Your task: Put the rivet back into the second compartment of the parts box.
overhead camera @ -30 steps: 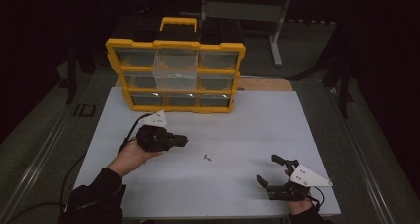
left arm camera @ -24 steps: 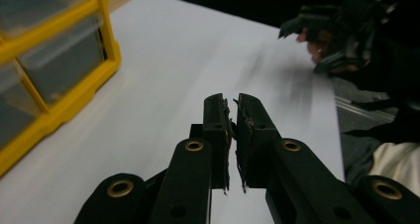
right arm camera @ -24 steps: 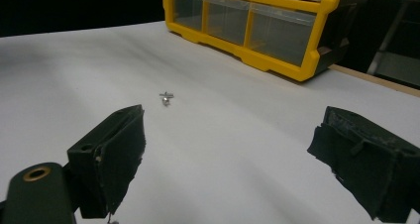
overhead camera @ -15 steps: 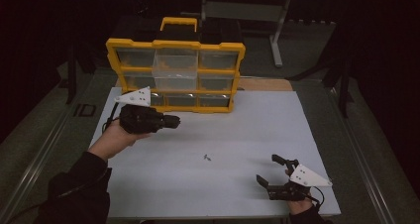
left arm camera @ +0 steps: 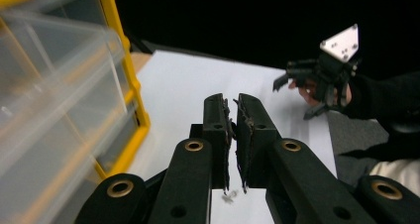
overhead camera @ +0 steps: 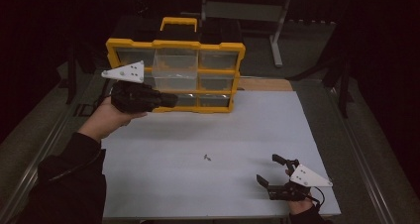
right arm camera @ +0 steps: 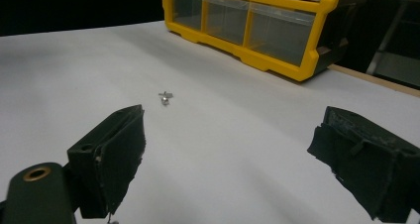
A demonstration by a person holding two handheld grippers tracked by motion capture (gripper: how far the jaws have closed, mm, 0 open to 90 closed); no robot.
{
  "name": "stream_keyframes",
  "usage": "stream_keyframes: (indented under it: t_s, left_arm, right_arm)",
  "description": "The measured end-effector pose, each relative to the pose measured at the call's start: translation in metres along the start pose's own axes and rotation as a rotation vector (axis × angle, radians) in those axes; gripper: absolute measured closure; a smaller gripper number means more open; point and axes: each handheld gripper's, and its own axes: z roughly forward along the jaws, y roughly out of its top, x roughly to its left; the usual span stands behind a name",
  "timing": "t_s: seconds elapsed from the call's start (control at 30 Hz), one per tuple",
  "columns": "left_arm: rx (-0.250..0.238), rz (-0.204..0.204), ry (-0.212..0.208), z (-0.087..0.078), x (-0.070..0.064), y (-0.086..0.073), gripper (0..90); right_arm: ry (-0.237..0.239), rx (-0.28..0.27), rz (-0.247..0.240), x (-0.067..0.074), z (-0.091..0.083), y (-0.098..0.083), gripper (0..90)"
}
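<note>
We see the left gripper (overhead camera: pixel 171 100) raised in front of the yellow drawer organizer (overhead camera: pixel 218 50), its jaws pressed together on nothing. The right gripper (overhead camera: pixel 275 172) rests low on the white desk (overhead camera: pixel 257 125), jaws wide apart and empty. 1 small screw (overhead camera: pixel 207 157) lies on the desk between both grippers.

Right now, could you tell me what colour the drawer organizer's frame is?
Yellow; the drawer organizer shows best in the high view.
</note>
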Motion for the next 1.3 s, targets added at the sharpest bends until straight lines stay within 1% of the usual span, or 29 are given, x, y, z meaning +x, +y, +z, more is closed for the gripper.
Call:
stream_keyframes:
  t_s: [0.03, 0.17, 0.3, 0.33, 0.37, 0.4, 0.5, 0.53, 0.57, 0.6, 0.63, 0.73, 0.77, 0.8, 0.9, 0.93, 0.97, 1.0, 1.03, 1.07, 1.1, 1.13, 1.2, 1.3]
  left_arm:
    - [0.000, 0.000, 0.000, 0.000, 0.000, 0.000, 82.5]
    - [-0.018, 0.012, 0.002, -0.004, 0.005, 0.014, 82.5]
    - [-0.021, 0.027, 0.012, -0.009, 0.012, 0.027, 82.5]
    - [-0.030, 0.024, 0.019, -0.012, 0.016, 0.032, 82.5]
    - [-0.030, 0.024, 0.019, -0.012, 0.016, 0.032, 82.4]
    - [-0.035, 0.023, 0.031, -0.013, 0.018, 0.035, 82.4]
    - [-0.048, 0.013, 0.046, -0.017, 0.025, 0.041, 82.4]
    - [-0.052, 0.014, 0.054, -0.017, 0.029, 0.044, 82.5]
    - [-0.052, 0.014, 0.054, -0.017, 0.029, 0.044, 82.5]
    - [-0.052, 0.008, 0.064, -0.017, 0.033, 0.047, 82.5]
    - [-0.052, 0.008, 0.064, -0.017, 0.033, 0.047, 82.4]
    - [-0.068, 0.000, 0.082, -0.017, 0.043, 0.055, 82.4]
    - [-0.068, 0.000, 0.082, -0.017, 0.043, 0.055, 82.4]
    - [-0.072, -0.003, 0.090, -0.017, 0.046, 0.057, 82.5]
    - [-0.076, -0.019, 0.112, -0.015, 0.054, 0.060, 82.4]
    - [-0.071, -0.049, 0.129, -0.013, 0.059, 0.060, 82.4]
    - [-0.071, -0.049, 0.129, -0.013, 0.059, 0.060, 82.4]
    - [-0.061, -0.072, 0.140, -0.010, 0.065, 0.057, 82.4]
    - [-0.053, -0.085, 0.147, -0.008, 0.068, 0.055, 82.3]
    - [-0.053, -0.085, 0.147, -0.008, 0.068, 0.055, 82.3]
    - [-0.041, -0.097, 0.151, -0.006, 0.071, 0.052, 82.3]
    - [-0.029, -0.119, 0.162, -0.003, 0.075, 0.048, 82.3]
    - [-0.016, -0.135, 0.165, 0.002, 0.078, 0.046, 82.3]
    - [-0.002, -0.143, 0.168, 0.006, 0.079, 0.045, 82.2]
  right_arm:
    - [0.000, 0.000, 0.000, 0.000, 0.000, 0.000, 11.1]
    - [0.001, 0.004, 0.001, 0.000, 0.000, 0.000, 11.1]
    - [-0.001, 0.003, 0.001, 0.001, 0.000, 0.000, 11.1]
    - [0.000, 0.004, 0.001, 0.000, 0.000, 0.000, 11.1]
    - [0.000, 0.004, 0.001, 0.000, 0.000, 0.000, 11.1]
    - [0.001, 0.004, 0.004, 0.000, 0.000, -0.001, 11.1]
    - [0.002, 0.003, 0.006, 0.000, 0.000, -0.001, 11.1]
    - [0.003, 0.004, 0.010, 0.000, 0.000, -0.001, 11.1]
    - [0.003, 0.004, 0.010, 0.000, 0.000, -0.001, 11.1]
    - [0.002, 0.004, 0.005, 0.000, 0.001, -0.001, 11.1]
    - [0.002, 0.006, 0.004, 0.000, 0.001, -0.001, 11.1]
    - [0.001, 0.006, 0.004, 0.000, 0.001, -0.001, 11.1]
    - [0.000, 0.006, 0.005, -0.001, 0.001, -0.002, 11.1]
    - [-0.001, 0.006, 0.006, -0.001, 0.001, -0.002, 11.1]
    - [-0.003, 0.007, 0.007, -0.001, 0.001, -0.002, 11.1]
    - [-0.002, 0.007, 0.007, -0.001, 0.001, -0.002, 11.1]
    - [-0.002, 0.007, 0.007, -0.001, 0.001, -0.002, 11.1]
    - [-0.002, 0.006, 0.006, 0.000, 0.001, -0.001, 11.1]
    - [-0.001, 0.005, 0.006, 0.000, 0.001, -0.002, 11.1]
    - [-0.001, 0.006, 0.008, -0.001, 0.000, -0.002, 11.1]
    - [-0.001, 0.007, 0.011, -0.001, 0.000, -0.002, 11.1]
    - [0.000, 0.007, 0.010, -0.001, 0.000, -0.002, 11.1]
    - [0.001, 0.006, 0.010, -0.001, 0.000, -0.002, 11.1]
    - [0.001, 0.006, 0.012, -0.001, 0.000, -0.002, 11.1]
